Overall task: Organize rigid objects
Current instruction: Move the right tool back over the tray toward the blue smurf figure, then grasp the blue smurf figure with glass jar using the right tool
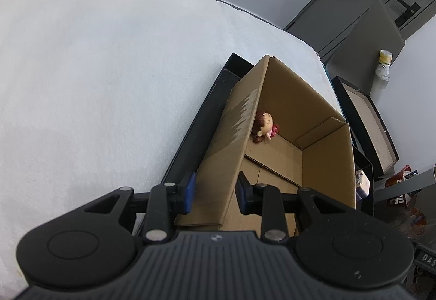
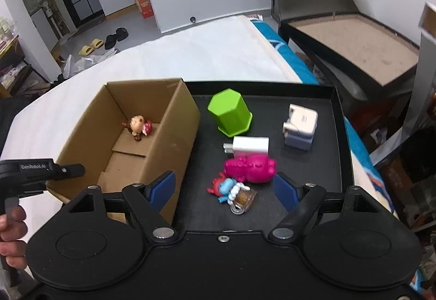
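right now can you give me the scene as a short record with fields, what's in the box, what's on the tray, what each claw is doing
surface: black tray on a white padded top
box: open cardboard box standing on the tray's left side
in box: one small doll figure, lying at the far end
on tray: green hexagonal cup upside down, white charger, white and lilac cube, pink toy, blue and red figure keychain
left claw: shut on the box's near wall
right claw: open above the keychain and pink toy, holding nothing
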Demonstrator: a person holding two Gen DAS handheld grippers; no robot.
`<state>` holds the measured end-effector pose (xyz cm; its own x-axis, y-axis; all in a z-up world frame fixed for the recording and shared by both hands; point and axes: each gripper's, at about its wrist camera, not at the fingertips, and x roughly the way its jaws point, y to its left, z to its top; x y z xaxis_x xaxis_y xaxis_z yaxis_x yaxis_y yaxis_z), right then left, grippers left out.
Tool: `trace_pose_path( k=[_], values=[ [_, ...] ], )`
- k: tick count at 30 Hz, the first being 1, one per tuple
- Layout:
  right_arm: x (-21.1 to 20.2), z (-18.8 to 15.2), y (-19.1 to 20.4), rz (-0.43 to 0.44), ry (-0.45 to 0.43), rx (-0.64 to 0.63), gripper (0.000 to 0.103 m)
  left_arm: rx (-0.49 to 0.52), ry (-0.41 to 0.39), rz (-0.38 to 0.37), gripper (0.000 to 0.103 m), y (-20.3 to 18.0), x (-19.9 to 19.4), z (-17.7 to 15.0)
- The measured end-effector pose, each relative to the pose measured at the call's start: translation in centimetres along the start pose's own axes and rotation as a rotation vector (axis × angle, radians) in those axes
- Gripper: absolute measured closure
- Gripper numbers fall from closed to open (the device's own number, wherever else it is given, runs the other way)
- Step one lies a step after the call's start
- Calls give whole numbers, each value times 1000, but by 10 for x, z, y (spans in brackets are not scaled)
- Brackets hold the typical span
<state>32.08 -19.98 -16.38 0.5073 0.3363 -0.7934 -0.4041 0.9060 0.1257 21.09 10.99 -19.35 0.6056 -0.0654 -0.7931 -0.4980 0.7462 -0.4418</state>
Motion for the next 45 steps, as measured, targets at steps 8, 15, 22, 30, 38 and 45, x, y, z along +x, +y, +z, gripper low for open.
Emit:
trace_pose_path(
  k=[8,15,22,30,38,45],
  values=[
    [18,-18,-14,26,-11,15,25,-1,7,15,73,-3,4,-1],
    [46,-22,-14,55,18,20,25,-4,10,28,73,-6,7,-1],
    [67,-25,-18,46,45,49,25,2,10,41,73,-9,11,-1],
    [83,-28,-15,-2,36,59,25,-3,12,41,73,-7,12,-1],
    [84,-30,-22,-27,23,104,32,-6,12,40,73,-6,12,-1],
    [76,-32,-23,24,28,120,56,-8,10,36,73,-5,10,0]
  ],
)
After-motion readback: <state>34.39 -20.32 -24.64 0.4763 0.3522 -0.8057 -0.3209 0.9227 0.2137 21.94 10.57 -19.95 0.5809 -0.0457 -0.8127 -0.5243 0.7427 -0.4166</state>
